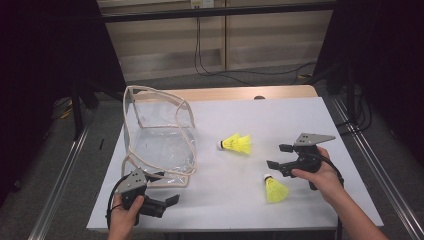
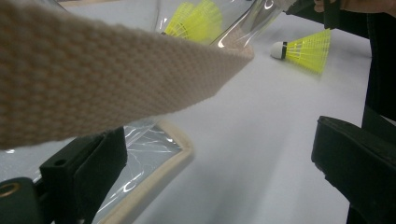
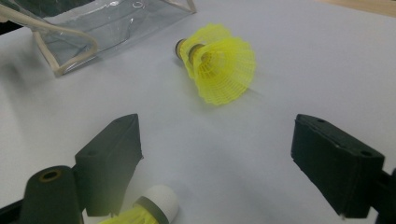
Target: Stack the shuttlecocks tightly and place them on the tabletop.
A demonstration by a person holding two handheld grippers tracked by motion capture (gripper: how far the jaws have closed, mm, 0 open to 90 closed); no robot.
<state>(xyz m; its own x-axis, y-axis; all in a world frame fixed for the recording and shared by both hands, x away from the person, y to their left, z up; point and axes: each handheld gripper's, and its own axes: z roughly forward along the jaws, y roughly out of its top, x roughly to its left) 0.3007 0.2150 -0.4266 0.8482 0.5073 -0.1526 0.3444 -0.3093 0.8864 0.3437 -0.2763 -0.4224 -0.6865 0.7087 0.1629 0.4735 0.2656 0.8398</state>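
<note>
A clear plastic bag [image 1: 160, 142] with beige webbing trim stands open at the table's left. My left gripper [image 1: 165, 189] is open at the bag's near corner. In the left gripper view a beige strap [image 2: 93, 79] crosses close overhead, and the bag's bottom trim [image 2: 159, 168] lies just inside the left jaw. Two nested yellow shuttlecocks [image 1: 236, 144] lie mid-table, and they also sit ahead of my open right gripper [image 3: 219, 158] as the nested pair [image 3: 217, 63]. A single yellow shuttlecock [image 1: 274, 189] lies below the right gripper [image 1: 278, 156]; its white cork [image 3: 156, 205] shows by the left jaw.
The white table top [image 1: 280, 115] ends in a wooden strip at the back. Metal rails run along both sides of the table. Black cables hang on the far wall. Through the bag the nested shuttlecocks [image 2: 196, 18] show, with the single one [image 2: 303, 49] beyond.
</note>
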